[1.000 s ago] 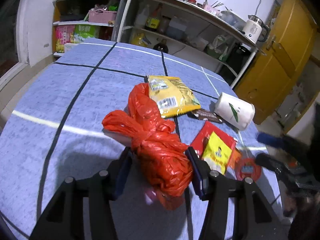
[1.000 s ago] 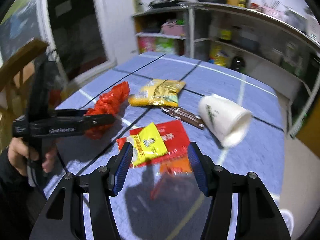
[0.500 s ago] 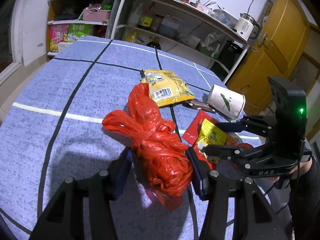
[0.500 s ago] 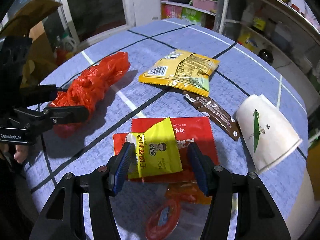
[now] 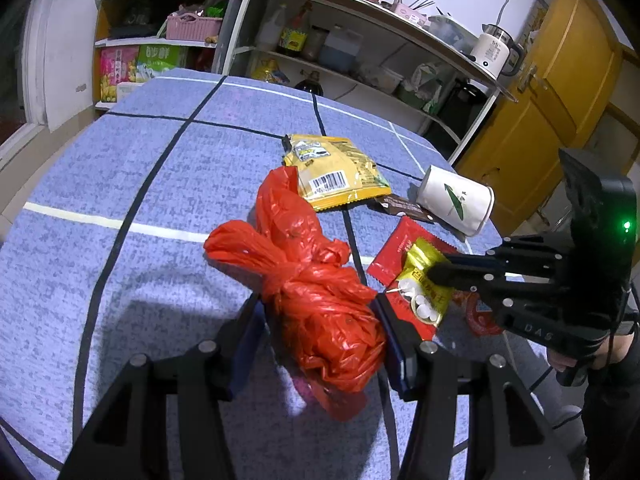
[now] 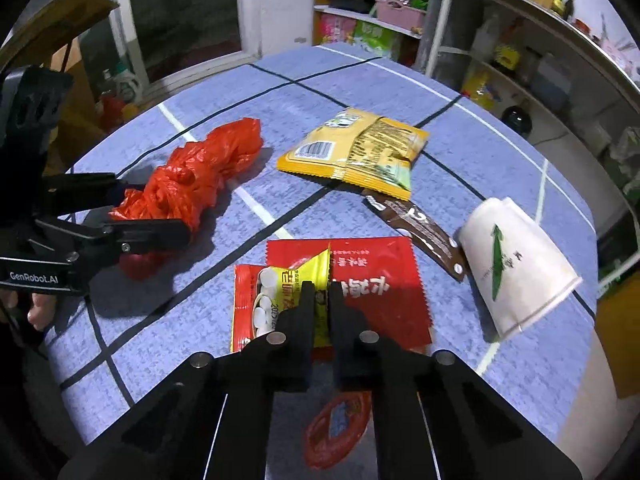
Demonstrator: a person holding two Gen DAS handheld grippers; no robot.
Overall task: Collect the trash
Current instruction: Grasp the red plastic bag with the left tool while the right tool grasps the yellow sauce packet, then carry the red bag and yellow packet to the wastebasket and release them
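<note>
Right wrist view, nearest first: the right claw [image 6: 319, 294] is closing, its jaws pinching the small yellow packet [image 6: 304, 280] (white tablets show at its torn end), which lies on a red sachet [image 6: 372, 280] on the blue desk [image 6: 500, 168]. Just below the jaws sits a round red wrapper [image 6: 338, 426]. Further out, a brown sachet [image 6: 416, 226] touches the side of a tipped white paper cup [image 6: 512, 268], and a large yellow snack bag [image 6: 356, 152] lies beyond them.

In the left wrist view, the left claw [image 5: 320, 332] is held moderately wide around the knotted orange plastic bag [image 5: 312, 280], with both pads against the bag's crumpled sides. To its right the right claw grips the yellow packet, a hand [image 5: 576, 354] behind it. At the far end stand metal shelves [image 5: 360, 40] with bottles and a white kettle [image 5: 494, 50], beside a yellow door [image 5: 552, 92].
</note>
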